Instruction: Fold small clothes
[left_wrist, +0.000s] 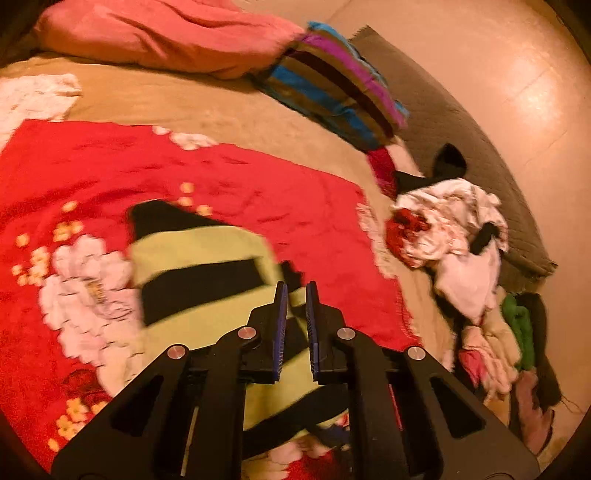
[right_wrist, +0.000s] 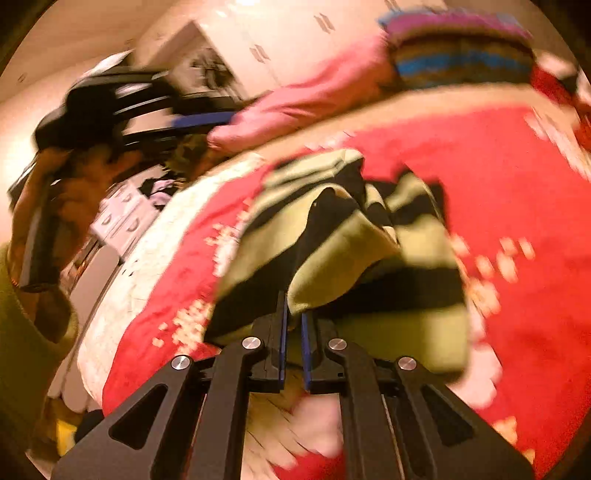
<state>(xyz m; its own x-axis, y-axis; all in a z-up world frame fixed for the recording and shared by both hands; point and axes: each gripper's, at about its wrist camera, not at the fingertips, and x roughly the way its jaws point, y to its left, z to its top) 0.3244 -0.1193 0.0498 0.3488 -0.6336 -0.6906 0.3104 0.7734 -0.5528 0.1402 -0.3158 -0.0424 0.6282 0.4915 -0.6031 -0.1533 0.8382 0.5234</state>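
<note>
Striped garment (right_wrist: 343, 254) is only half folded on the bed (left_wrist: 221, 107), its edge pinched in the closed right gripper (right_wrist: 294, 328), while the left gripper (left_wrist: 296, 295) is closed on nothing and a pile of clothes (left_wrist: 454, 229) waits.

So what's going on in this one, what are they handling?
A person with a handheld gripper in each hand is folding a yellow-green and black striped garment on a red floral blanket. The right gripper is shut on an edge of the garment, which bunches up in front of it. The left gripper is shut, with the garment spread beneath it; whether it pinches cloth is unclear. A heap of other clothes waits beside the blanket.
</note>
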